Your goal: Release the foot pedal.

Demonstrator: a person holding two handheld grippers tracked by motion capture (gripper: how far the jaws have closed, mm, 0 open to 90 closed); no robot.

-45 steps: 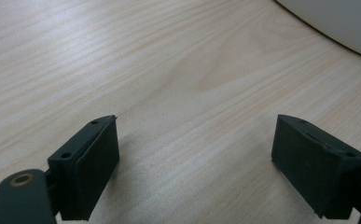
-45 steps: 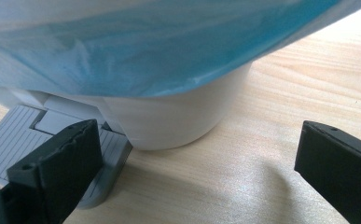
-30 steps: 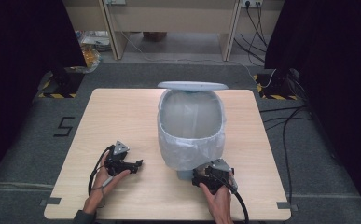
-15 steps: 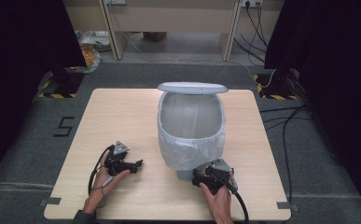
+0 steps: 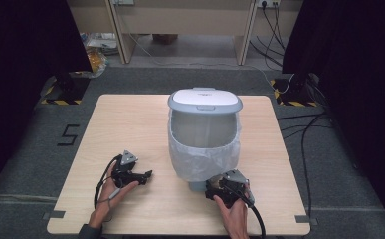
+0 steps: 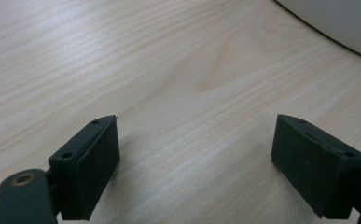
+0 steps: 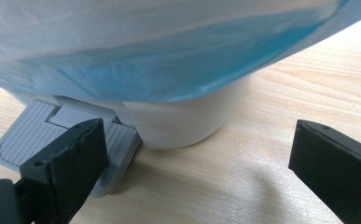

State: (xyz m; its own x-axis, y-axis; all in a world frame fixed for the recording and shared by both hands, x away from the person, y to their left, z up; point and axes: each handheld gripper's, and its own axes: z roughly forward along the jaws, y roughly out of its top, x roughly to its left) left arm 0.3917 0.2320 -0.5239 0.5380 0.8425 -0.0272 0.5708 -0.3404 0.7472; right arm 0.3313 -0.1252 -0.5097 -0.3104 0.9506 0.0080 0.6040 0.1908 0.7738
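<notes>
A grey pedal bin (image 5: 205, 130) stands in the middle of the wooden table (image 5: 130, 124), lined with a pale blue bag (image 5: 200, 162); its white lid (image 5: 205, 98) is tilted over the back rim. My right gripper (image 5: 211, 189) lies at the bin's foot. In the right gripper view its jaws (image 7: 197, 163) stand wide and have just been closing. The bin's round base (image 7: 178, 121) lies ahead between them, untouched, and the ribbed pedal (image 7: 43, 130) is by the left jaw. My left gripper (image 5: 147, 175) rests on the table left of the bin, open (image 6: 194, 158) over bare wood.
The table's front edge runs just below both hands. Cables trail on the floor at the right (image 5: 299, 129). A desk frame (image 5: 180, 30) stands behind the table, with dark curtains on both sides.
The bin's lid has tipped forward and down, showing more of its white top. Both hands have stayed in place.
</notes>
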